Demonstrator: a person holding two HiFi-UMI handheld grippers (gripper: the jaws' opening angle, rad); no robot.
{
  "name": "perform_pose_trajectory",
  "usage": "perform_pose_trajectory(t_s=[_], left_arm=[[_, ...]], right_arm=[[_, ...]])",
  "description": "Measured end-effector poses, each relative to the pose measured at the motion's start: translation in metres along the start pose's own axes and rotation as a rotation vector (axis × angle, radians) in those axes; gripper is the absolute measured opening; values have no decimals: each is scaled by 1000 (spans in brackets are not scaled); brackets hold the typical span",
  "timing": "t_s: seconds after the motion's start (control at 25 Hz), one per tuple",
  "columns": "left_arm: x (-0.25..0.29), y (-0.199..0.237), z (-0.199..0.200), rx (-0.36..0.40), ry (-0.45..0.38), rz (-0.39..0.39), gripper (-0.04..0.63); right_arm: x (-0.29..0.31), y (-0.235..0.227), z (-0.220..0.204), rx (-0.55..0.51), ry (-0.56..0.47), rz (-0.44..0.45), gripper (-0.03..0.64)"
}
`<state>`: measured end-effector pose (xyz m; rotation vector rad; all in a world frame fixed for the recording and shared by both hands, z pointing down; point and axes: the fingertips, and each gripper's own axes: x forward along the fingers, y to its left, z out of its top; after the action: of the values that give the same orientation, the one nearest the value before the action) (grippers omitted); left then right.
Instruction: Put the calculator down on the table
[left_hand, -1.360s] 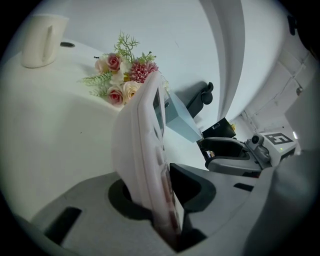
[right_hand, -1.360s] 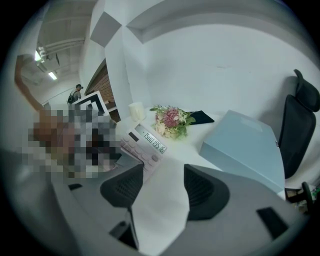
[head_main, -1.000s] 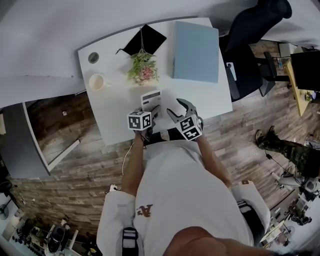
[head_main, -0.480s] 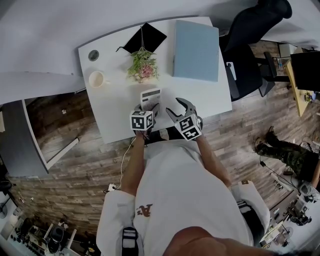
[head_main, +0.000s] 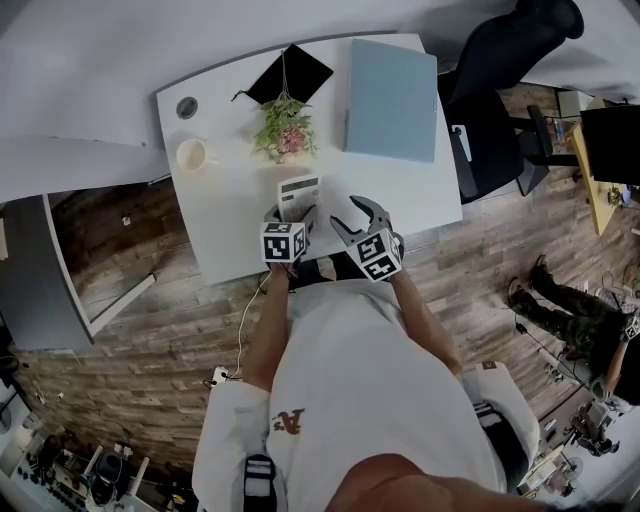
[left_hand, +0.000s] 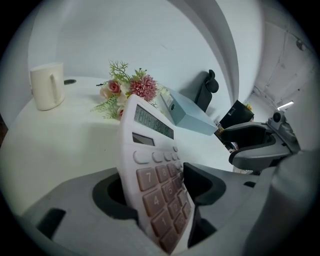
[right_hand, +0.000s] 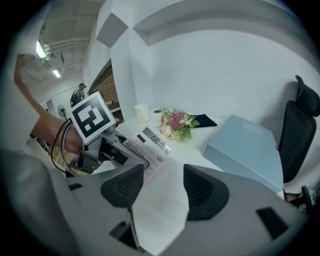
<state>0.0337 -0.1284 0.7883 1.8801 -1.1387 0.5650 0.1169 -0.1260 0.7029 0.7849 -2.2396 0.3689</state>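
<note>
We judge calculator (left_hand: 150, 145) down on bench (head_main: 230, 220); left claw (left_hand: 157, 190) just opening, loose around it; right claw (right_hand: 161, 190) open, empty; next back left off

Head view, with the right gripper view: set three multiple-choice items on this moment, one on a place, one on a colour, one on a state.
1. The flowers lie: A) between the cup and the blue box; B) on the chair; C) on the floor.
2. The calculator has a body that is: A) black; B) white; C) red.
3. The right tongs are: A) shut on the calculator; B) shut on the cup; C) open and empty.

1 A: in the head view the cup is at their left and the box at their right.
2 B: its casing shows white.
3 C: only bare table shows between the parted jaws.
</note>
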Motion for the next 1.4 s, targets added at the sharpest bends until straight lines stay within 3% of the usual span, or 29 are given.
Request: perform_pose_trajectory(t_s=[0.96,1.32,1.4], left_arm=[[-7,22,0,55,-22,140,428],[-5,26,-2,78,-19,156,433],[-7,29,-1,81,-23,175,476]], right_arm=[[3,11,2,-20,-2,5,255],[5,12,3,-24,0,4,256],[5,12,2,-24,1,4,258]])
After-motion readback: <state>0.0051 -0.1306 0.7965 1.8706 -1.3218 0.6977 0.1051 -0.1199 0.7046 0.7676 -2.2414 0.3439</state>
